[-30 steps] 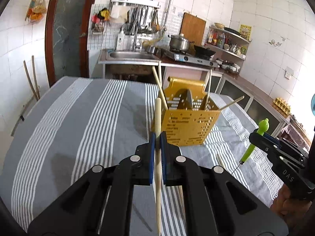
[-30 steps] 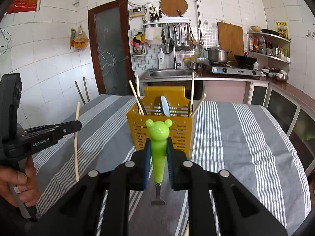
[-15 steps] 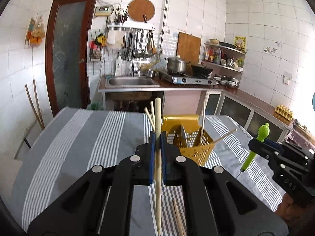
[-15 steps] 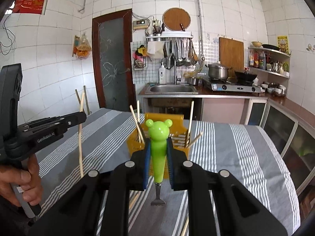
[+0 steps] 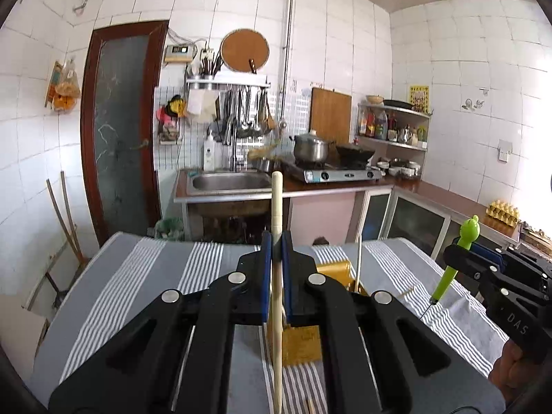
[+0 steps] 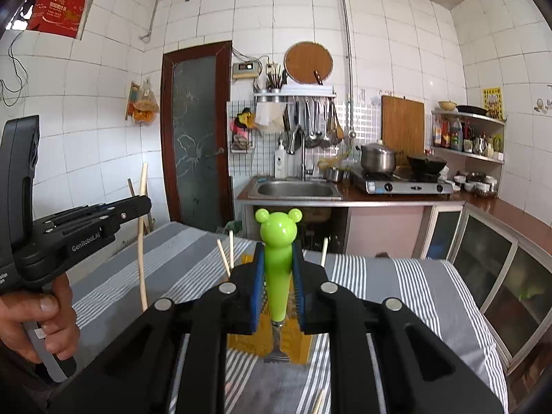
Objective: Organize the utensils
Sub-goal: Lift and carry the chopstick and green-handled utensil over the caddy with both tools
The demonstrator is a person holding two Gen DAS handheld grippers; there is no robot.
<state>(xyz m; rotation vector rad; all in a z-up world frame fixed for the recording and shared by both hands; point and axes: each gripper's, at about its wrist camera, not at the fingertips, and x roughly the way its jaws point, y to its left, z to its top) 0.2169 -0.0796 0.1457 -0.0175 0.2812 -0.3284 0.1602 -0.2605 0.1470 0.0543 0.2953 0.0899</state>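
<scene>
My left gripper (image 5: 276,255) is shut on a pale wooden chopstick (image 5: 276,207) held upright; it also shows in the right wrist view (image 6: 140,227). My right gripper (image 6: 278,265) is shut on a green bear-headed fork (image 6: 278,241), tines down, which also shows in the left wrist view (image 5: 459,258). The yellow perforated utensil basket (image 5: 303,341) stands on the striped table, mostly hidden behind both grippers, with chopsticks (image 6: 224,258) sticking out of it. Both grippers are raised above the table in front of the basket.
The table has a grey and white striped cloth (image 5: 145,286). A loose chopstick (image 6: 317,402) lies on it near my right gripper. Behind the table are a sink (image 5: 231,181), a stove with a pot (image 5: 310,150) and a door (image 5: 120,138).
Both grippers have risen and tilted up, so the basket has dropped low in both views. The grips on the chopstick and the fork are unchanged.
</scene>
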